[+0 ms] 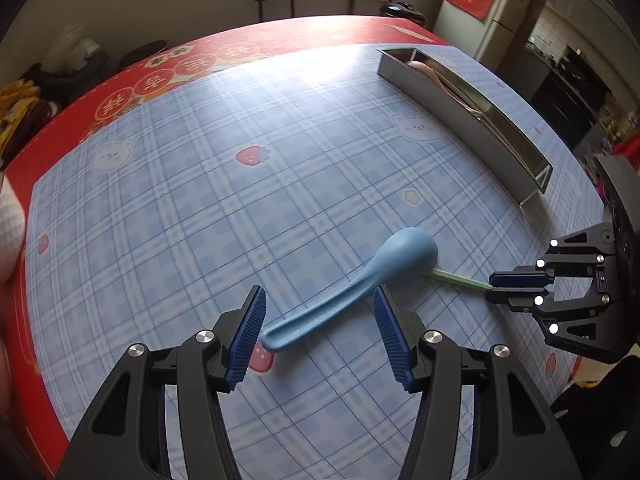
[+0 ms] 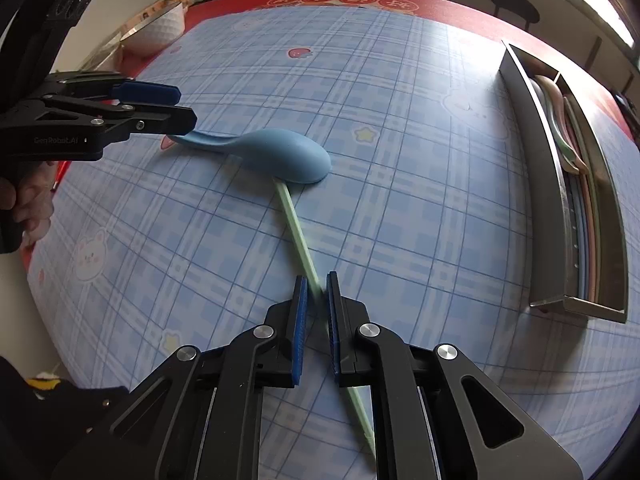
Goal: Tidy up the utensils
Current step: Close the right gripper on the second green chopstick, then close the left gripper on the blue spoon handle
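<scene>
Clearly, the green chopstick [image 2: 298,236] is the thing on which the coming move depends. It is clamped between the 2 blue pads of the right gripper [image 2: 317,292], and its long axis runs straight ahead from that gripper, away and a little to the left, until its far tip goes under the bowl of the blue spoon [image 2: 280,156]. The near end passes back below the gripper body. So the chopstick is pinned by the spoon, and it is judged that a pull back along its own axis is needed more than a plain lift.

The left gripper [image 1: 320,320] is held wide apart, with 1 finger on each side of the spoon handle, and nothing is gripped by it; whether the pads touch the handle cannot be told. The spoon lies bowl down on the checked cloth [image 1: 200,220], its handle pointing back toward this gripper and its bowl ahead and to the right. The left gripper is nearer to the spoon, the right one to the chopstick.

On the cloth 1 spoon and 1 chopstick are counted. Ahead and to the right of the right gripper 1 metal tray [image 2: 548,216] is seen, well apart, with several utensils inside; their number cannot be told.
</scene>
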### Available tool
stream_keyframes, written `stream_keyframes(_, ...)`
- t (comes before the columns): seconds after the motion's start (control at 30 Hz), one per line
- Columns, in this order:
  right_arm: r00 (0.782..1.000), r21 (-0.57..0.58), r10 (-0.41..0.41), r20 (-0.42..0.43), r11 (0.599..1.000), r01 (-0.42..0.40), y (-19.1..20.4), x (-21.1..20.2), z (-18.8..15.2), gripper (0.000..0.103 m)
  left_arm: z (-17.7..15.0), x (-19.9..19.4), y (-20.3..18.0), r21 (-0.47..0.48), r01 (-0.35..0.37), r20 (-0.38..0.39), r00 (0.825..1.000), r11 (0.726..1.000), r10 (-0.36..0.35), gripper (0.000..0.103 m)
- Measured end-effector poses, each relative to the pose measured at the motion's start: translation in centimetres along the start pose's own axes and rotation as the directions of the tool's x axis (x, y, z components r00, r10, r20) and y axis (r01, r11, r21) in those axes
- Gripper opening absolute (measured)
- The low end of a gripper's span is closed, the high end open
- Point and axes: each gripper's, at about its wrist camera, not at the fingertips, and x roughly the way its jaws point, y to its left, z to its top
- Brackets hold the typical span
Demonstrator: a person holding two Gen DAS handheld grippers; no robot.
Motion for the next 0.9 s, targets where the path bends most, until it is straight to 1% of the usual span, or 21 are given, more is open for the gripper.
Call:
stream_keyframes(0.07, 1.0, 0.012, -0.001, 0.003, 1.0, 0.001, -0.1, -0.1, -0.2, 0.01, 0.5, 0.7, -0.4, 0.073, 0.03, -0.024, 0.999, 0.997, -0.029, 0.054)
stream_keyframes(0.1, 1.0, 0.018, -0.001, 0.004, 1.0, 0.001, -0.2, -0.1, -0.2, 0.01, 0.6, 1.0, -0.6, 0.096, 0.048, -0.03, 0.999, 0.994, -0.045, 0.048)
stream_keyframes(0.17, 1.0, 0.03, -0.002, 0.005, 1.0, 0.002, -0.3, -0.1, -0.2, 0.01, 0.8, 1.6, -0.9, 0.132, 0.101, -0.059, 0.994, 0.986, -0.094, 0.04)
stream_keyframes(0.27, 1.0, 0.045, -0.006, 0.009, 0.999, 0.005, -0.3, -0.1, -0.2, 0.01, 0.7, 2.3, -1.8, 0.202, 0.117, -0.087, 0.991, 0.972, -0.102, 0.04)
stream_keyframes(0.4, 1.0, 0.061, -0.007, 0.016, 0.998, 0.006, -0.5, -0.2, -0.4, 0.01, 0.7, 3.3, -2.4, 0.239, 0.128, -0.116, 0.988, 0.963, -0.102, 0.04)
stream_keyframes(0.53, 1.0, 0.077, -0.008, 0.023, 0.997, 0.006, -0.5, -0.3, -0.5, 0.01, 0.7, 4.2, -3.2, 0.274, 0.116, -0.127, 0.988, 0.955, -0.084, 0.038)
stream_keyframes(0.6, 1.0, 0.083, -0.007, 0.025, 0.997, 0.005, -0.5, -0.3, -0.6, 0.01, 0.7, 4.3, -3.5, 0.288, 0.1, -0.122, 0.99, 0.952, -0.067, 0.033)
stream_keyframes(0.63, 1.0, 0.085, -0.006, 0.025, 0.996, 0.004, -0.5, -0.3, -0.6, 0.01, 0.7, 4.6, -3.9, 0.295, 0.092, -0.119, 0.991, 0.951, -0.059, 0.032)
stream_keyframes(0.8, 1.0, 0.092, -0.005, 0.028, 0.996, 0.002, -0.4, -0.3, -0.7, 0.01, 1.6, 5.5, -5.4, 0.316, 0.055, -0.104, 0.994, 0.947, -0.023, 0.031)
stream_keyframes(0.9, 1.0, 0.094, -0.003, 0.027, 0.996, 0.0, -0.5, -0.2, -0.6, 0.01, 2.2, 6.1, -6.0, 0.308, 0.052, -0.095, 0.995, 0.95, -0.024, 0.031)
